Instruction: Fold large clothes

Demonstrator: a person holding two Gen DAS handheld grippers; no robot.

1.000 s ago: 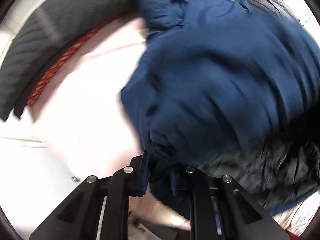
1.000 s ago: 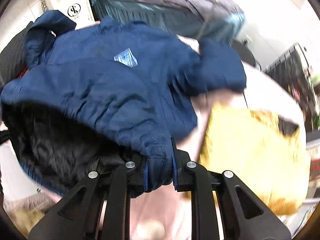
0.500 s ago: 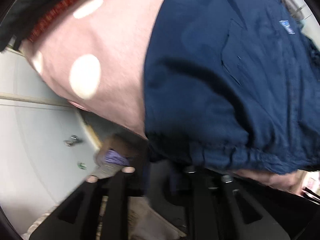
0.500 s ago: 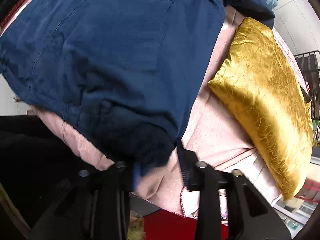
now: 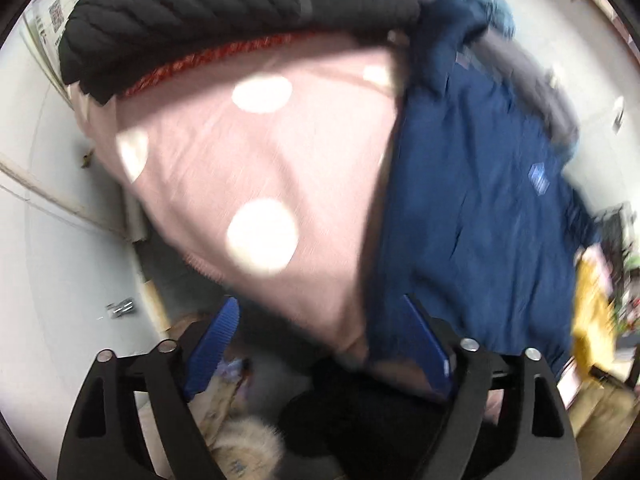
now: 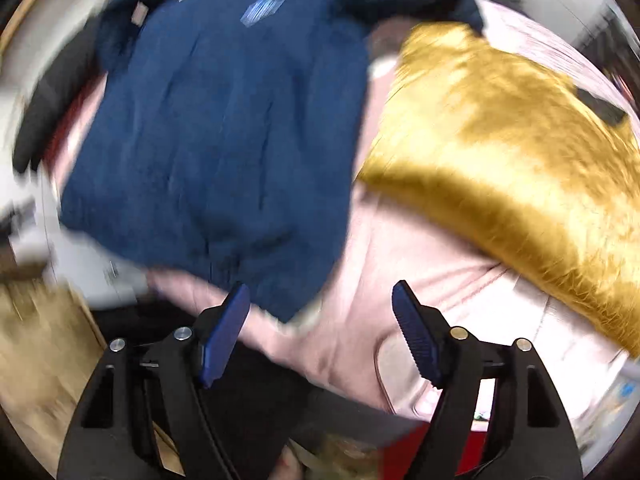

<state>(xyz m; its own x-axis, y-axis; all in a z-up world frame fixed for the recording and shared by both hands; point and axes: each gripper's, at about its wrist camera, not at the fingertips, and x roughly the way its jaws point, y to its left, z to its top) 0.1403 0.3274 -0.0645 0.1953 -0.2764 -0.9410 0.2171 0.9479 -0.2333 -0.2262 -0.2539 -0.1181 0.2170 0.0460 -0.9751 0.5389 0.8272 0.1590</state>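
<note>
A navy blue jacket (image 6: 216, 128) lies spread flat on a pink bed cover (image 6: 384, 280), a small pale label on its chest. In the left wrist view the same jacket (image 5: 488, 216) fills the right half, beside the pink cover with white dots (image 5: 280, 152). My left gripper (image 5: 320, 320) hangs over the bed's near edge; its jaws are opening and nothing is between the blue pads. My right gripper (image 6: 320, 304) hovers above the jacket's hem corner and the pink cover; its jaws are opening too, with no cloth pinched.
A gold satin pillow (image 6: 520, 152) lies to the right of the jacket. A black knitted garment (image 5: 208, 12) with a red woven edge sits at the far end of the bed. Grey and teal clothes (image 5: 532, 80) are piled behind the jacket. White floor (image 5: 60, 280) lies left of the bed.
Both grippers were shut on the jacket's hem a second ago. They laid it flat on the bed, let go and drew back; their jaws now stand wide apart.
</note>
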